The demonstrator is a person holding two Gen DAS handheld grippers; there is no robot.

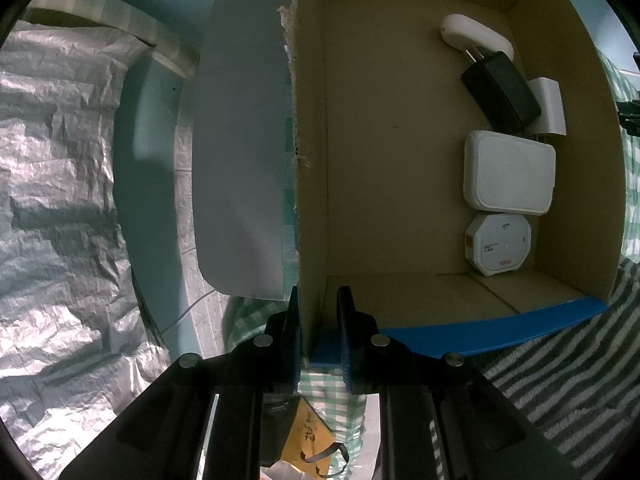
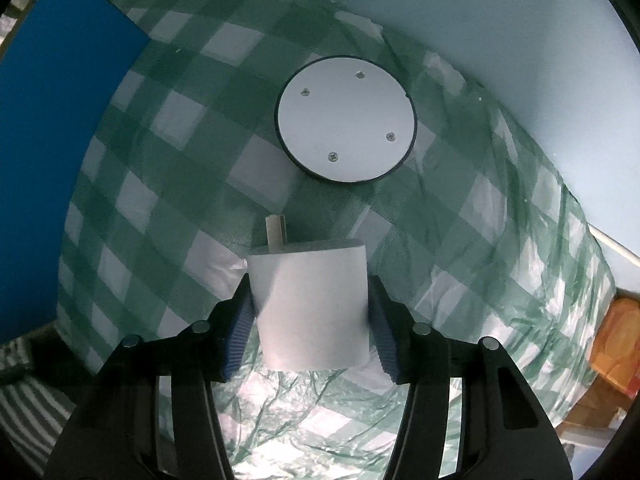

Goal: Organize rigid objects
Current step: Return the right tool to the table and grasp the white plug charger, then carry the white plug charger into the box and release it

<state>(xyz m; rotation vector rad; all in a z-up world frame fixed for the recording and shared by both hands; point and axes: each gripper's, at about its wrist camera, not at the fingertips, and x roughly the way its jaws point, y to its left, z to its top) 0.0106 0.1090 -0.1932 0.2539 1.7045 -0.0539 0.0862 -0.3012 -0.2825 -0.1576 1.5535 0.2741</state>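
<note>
the white plug adapter (image 2: 312,308) sits pinched between the jaws of the right gripper (image 2: 310,334), its metal prong (image 2: 276,229) pointing to 12 o'clock, above the green checked cloth (image 2: 168,168) on the counter. at 12 o'clock from it a round disc (image 2: 346,119) with a black rim and four screws lies on the cloth. the blue box side (image 2: 60,152) fills the 9 o'clock edge.

the left gripper (image 1: 318,330) has its jaws pinching the near wall of the cardboard box (image 1: 384,152) at 6 o'clock. inside, along the 3 o'clock wall, lie a white oval charger (image 1: 476,34), a black adapter (image 1: 500,92), a small white plug (image 1: 550,106), a white rounded case (image 1: 508,172) and an octagonal white device (image 1: 498,246). crinkled silver foil (image 1: 60,200) spreads at 9 o'clock.
</note>
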